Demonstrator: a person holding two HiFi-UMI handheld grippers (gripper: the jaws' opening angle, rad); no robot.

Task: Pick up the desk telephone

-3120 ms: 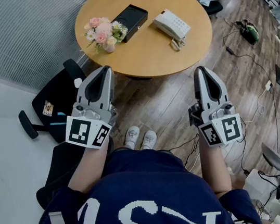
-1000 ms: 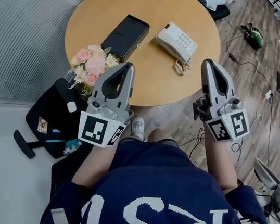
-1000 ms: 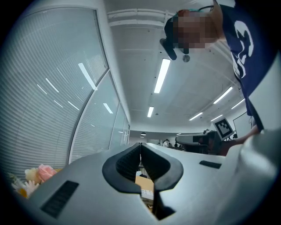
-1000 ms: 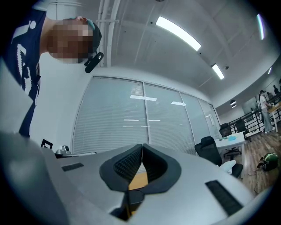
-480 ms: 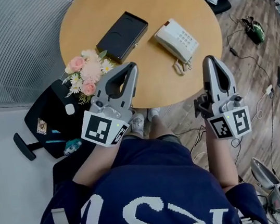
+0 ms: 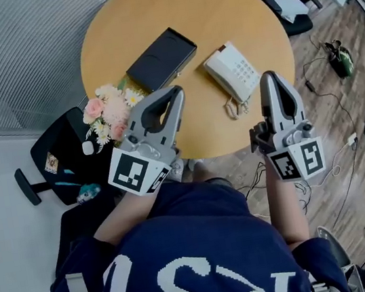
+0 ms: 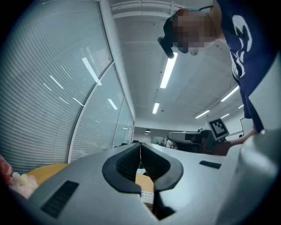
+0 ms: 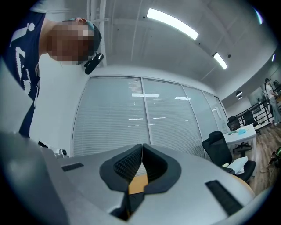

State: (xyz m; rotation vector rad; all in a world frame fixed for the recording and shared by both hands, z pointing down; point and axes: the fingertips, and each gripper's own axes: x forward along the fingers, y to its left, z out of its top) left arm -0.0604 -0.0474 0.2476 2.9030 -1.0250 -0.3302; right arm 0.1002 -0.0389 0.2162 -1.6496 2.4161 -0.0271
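A white desk telephone [image 6: 234,72] with a coiled cord lies on the round wooden table [image 6: 229,4], near its front right edge. My right gripper [image 6: 268,77] hovers shut just to the right of the phone's near end, tips over the table edge, holding nothing. My left gripper [image 6: 176,92] is shut too, empty, tips over the table left of the phone. In the left gripper view [image 7: 140,145] and the right gripper view [image 8: 142,146] the jaws meet tip to tip and point slightly upward at blinds and ceiling; the phone is not seen there.
A flat black box [image 6: 160,59] lies on the table behind the left gripper. A bunch of pink and white flowers [image 6: 108,109] stands at the table's left edge. A black office chair [image 6: 57,155] is at left below the table. Cables run over the wooden floor [image 6: 343,116] at right.
Both grippers have moved forward over the table's near edge; the right one now sits close beside the phone. Both stayed shut.
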